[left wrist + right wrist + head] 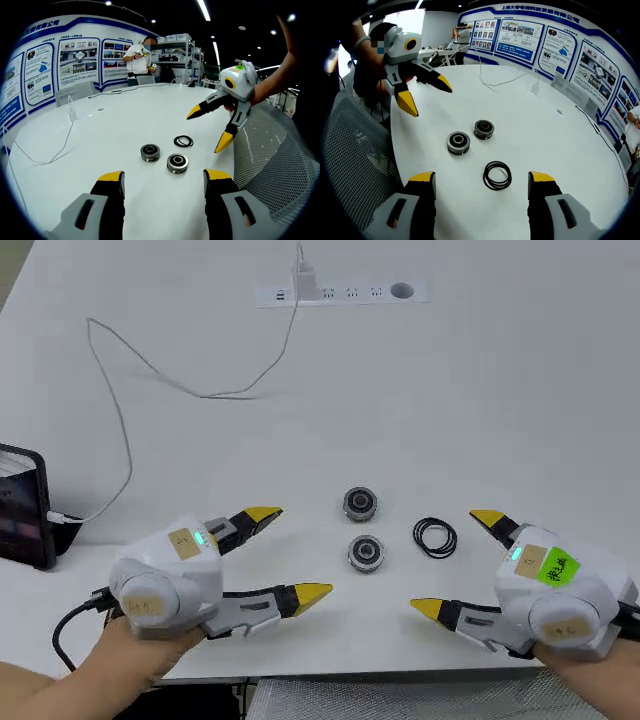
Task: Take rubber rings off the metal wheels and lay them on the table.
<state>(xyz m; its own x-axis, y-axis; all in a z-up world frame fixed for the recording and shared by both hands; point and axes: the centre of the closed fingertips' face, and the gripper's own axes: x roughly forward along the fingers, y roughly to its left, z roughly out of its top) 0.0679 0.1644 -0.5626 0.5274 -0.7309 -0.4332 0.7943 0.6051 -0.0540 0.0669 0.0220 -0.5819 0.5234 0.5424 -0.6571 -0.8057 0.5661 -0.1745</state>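
Head view, rubber rings [435, 537] near right tongs [452, 561], left tongs [295, 552] farther

**White table, sparsely laid**

Broad white table [480, 390], plain surface. At top centre of the head view, a white power strip [342, 291] with a white charger [304, 280] plugged in. From there, a thin white cable [120, 430] looping down the left side to a dark phone [22, 505] at the left edge. Just below centre, one metal wheel [360, 503] lying flat, with a second metal wheel [366, 552] just below it, not touching. Right of both, black rubber rings [435, 537], overlapping in one small heap.
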